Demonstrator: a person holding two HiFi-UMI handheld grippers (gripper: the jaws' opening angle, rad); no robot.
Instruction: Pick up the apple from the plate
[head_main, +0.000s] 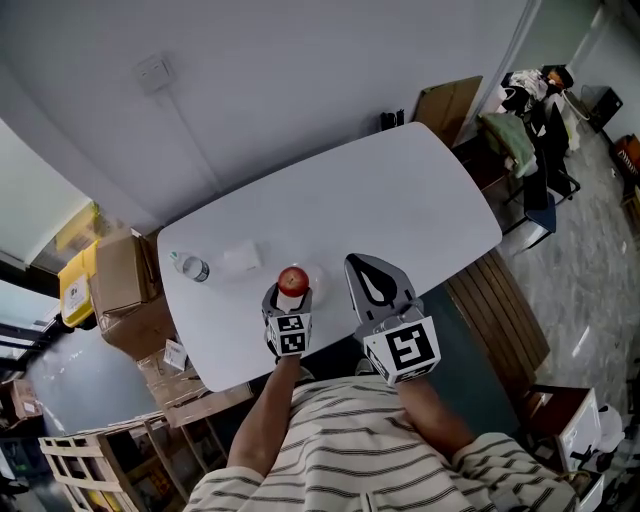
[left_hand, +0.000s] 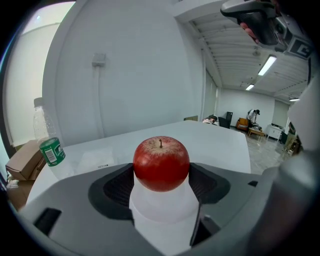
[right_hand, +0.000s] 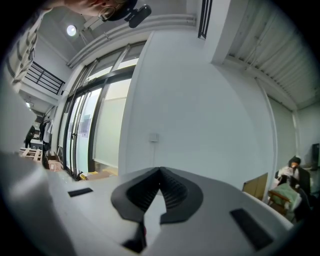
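White table (head_main: 400, 200): upright water bottle (head_main: 190, 267), flat white packet (head_main: 243, 257) beside it.

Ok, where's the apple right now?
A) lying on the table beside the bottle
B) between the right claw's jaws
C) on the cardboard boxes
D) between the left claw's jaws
D: the left gripper view shows the apple sitting in the left claw, with the dark pads against both its sides, while the right claw is closed with nothing in it.

Open office-like workspace, white desk (head_main: 400, 190), stacked cardboard boxes (head_main: 122, 278), ribbed ceiling with strip lights (left_hand: 268, 65), tall windows (right_hand: 107, 125)
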